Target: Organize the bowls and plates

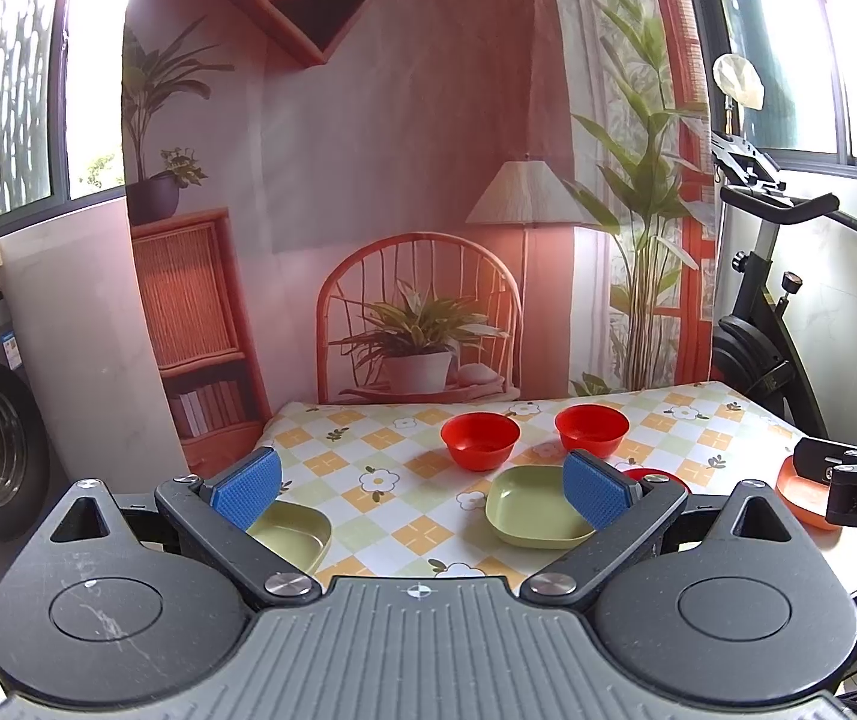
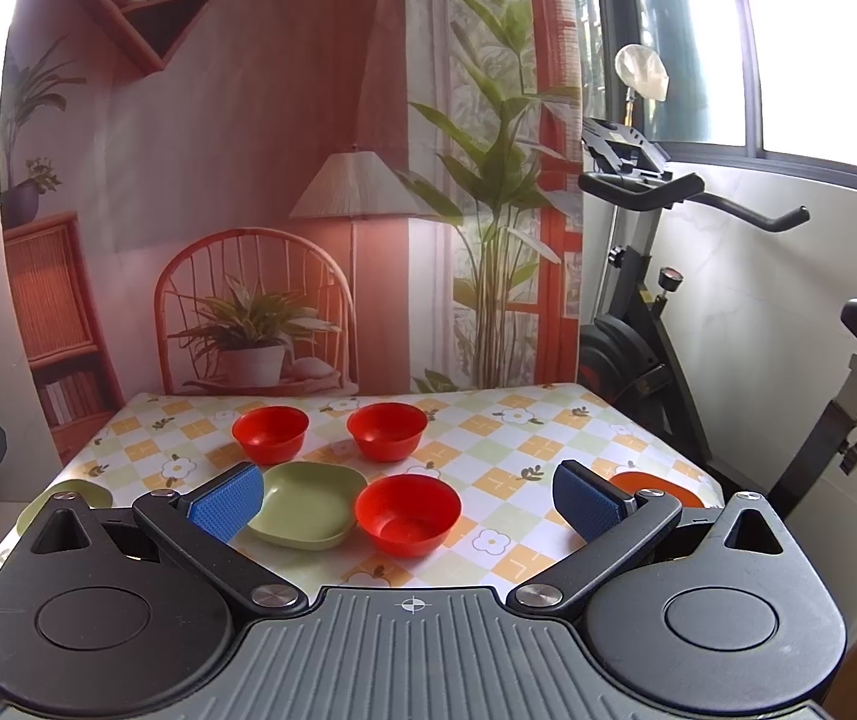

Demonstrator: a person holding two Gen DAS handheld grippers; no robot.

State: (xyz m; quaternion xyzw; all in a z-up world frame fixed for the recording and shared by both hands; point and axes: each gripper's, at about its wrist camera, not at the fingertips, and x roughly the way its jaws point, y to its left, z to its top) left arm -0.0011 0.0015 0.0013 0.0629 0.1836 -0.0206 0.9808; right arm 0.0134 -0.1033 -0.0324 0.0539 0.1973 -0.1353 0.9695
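Blue-padded left gripper point(image 1: 422, 489) and right gripper point(image 2: 407, 498) both hang spread wide and empty. Lower centre, a red plastic bowl point(image 2: 407, 513) touches a green square plate point(image 2: 307, 501); lifting either may drag the other.

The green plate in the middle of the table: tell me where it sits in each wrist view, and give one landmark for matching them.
Left wrist view: the green plate lies lower centre-right, partly behind the left gripper's right pad.
Right wrist view: the green plate lies lower centre-left, just right of the right gripper's left pad.
Shared landmark: the two far red bowls behind it.
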